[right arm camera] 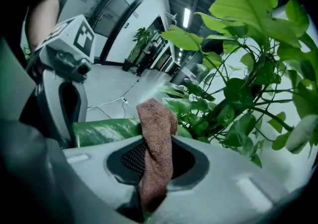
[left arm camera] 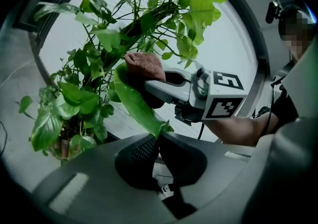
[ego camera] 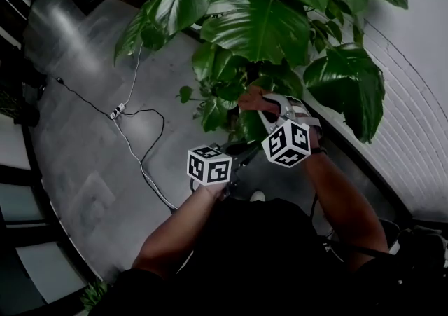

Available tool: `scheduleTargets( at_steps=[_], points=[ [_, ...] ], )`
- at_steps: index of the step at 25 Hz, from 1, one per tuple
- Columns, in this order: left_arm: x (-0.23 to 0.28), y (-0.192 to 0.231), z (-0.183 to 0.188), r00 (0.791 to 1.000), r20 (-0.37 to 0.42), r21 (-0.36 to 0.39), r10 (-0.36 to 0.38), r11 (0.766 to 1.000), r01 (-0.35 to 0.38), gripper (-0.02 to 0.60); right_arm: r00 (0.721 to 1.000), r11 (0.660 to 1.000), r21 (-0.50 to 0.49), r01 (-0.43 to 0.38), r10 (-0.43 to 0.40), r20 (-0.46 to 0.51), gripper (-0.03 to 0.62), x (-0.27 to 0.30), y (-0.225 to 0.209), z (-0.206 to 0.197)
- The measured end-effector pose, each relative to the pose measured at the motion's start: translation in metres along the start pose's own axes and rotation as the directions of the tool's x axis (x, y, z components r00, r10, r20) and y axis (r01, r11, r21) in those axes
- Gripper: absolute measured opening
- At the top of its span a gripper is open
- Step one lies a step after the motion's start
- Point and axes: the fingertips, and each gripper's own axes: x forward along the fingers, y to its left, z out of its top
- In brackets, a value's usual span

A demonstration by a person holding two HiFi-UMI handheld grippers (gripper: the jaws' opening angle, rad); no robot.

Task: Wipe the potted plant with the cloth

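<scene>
Potted plant stands against a pale brick wall, its broad glossy leaves spreading above the grey floor; the pot itself is hard to make out under the foliage. One long leaf is drawn out from the bush, and the left claw is pinched together on its very tip, so the blade lies stretched and roughly level. The right claw is clamped on a brown cloth, whose free end stands up past the jaws as a soft wad and lies on the upper face of that same leaf, near its stalk end. The leaf looks thin, light and pliable, with a waxy surface that is probably a little slippery, and it would likely crease or tear if it were pulled hard or bent against its midrib, so the tip seems the right place to hold it, with only enough tension to keep it flat. The stalk looks like the weak point, so strokes probably ought to run from there towards the held tip. The cloth appears limp and fluffy, should mould to the blade, and is best gripped low so that plenty of it projects.
</scene>
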Motion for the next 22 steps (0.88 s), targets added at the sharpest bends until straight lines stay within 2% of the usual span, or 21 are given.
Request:
scheduleTargets(
  at_steps=[3, 5, 10, 16, 22],
  points=[
    [0.005, 0.001, -0.005, 1.0, 0.003, -0.053, -0.026, 0.998, 0.026, 0.018, 0.999, 0.998, -0.039, -0.046, 0.047, 0.006, 0.069, -0.007, 0.015, -0.003],
    [0.008, 0.002, -0.008, 1.0, 0.001, -0.062, -0.029, 0.998, 0.029, 0.018, 0.997, 0.995, -0.062, -0.077, 0.077, 0.005, 0.069, -0.012, 0.025, -0.007],
    [0.013, 0.004, -0.012, 1.0, -0.019, -0.02, 0.001, 1.0, -0.002, 0.018, 0.99, 0.987, -0.076, -0.141, 0.141, 0.001, 0.069, -0.024, 0.044, -0.014],
    [0.015, 0.006, -0.014, 0.999, -0.029, 0.021, 0.029, 0.999, -0.028, 0.018, 0.984, 0.979, -0.094, -0.18, 0.181, 0.003, 0.069, -0.032, 0.061, -0.018],
    [0.016, 0.011, -0.016, 0.997, -0.038, 0.026, 0.063, 0.998, -0.062, 0.018, 0.978, 0.974, -0.09, -0.207, 0.208, 0.006, 0.069, -0.04, 0.073, -0.017]
  ],
)
